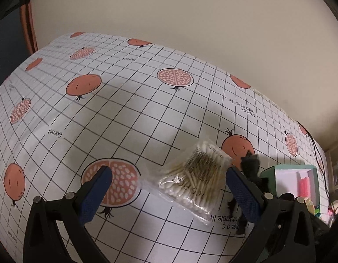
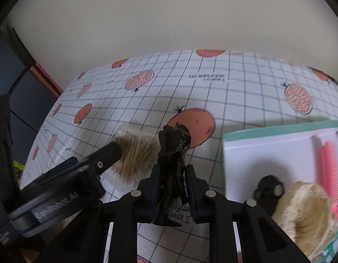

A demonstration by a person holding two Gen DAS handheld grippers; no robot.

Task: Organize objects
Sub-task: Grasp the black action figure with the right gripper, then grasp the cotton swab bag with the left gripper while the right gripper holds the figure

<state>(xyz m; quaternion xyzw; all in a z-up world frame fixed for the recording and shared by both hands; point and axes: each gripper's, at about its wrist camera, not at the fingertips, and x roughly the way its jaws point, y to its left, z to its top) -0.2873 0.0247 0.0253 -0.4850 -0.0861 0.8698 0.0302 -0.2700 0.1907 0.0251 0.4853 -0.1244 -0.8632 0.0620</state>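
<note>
A clear bag of cotton swabs point(image 1: 195, 175) lies on the pomegranate-print tablecloth point(image 1: 125, 114), between the wide-apart blue fingers of my left gripper point(image 1: 169, 175), which is open. My right gripper point(image 2: 172, 188) is shut on a crumpled black bundle point(image 2: 174, 153), held upright above the cloth; the same bundle point(image 1: 251, 164) shows behind the left gripper's right finger. The swab bag point(image 2: 136, 153) sits left of the bundle, partly hidden by the left gripper's finger point(image 2: 107, 155). A teal-edged white box point(image 2: 267, 153) stands to the right.
Inside the box lie a pink ribbed roller point(image 2: 328, 166), a small black object point(image 2: 269, 190) and a cream fluffy item point(image 2: 304, 208). The same box point(image 1: 291, 175) appears at the right of the left wrist view. A beige wall point(image 1: 190, 11) backs the table.
</note>
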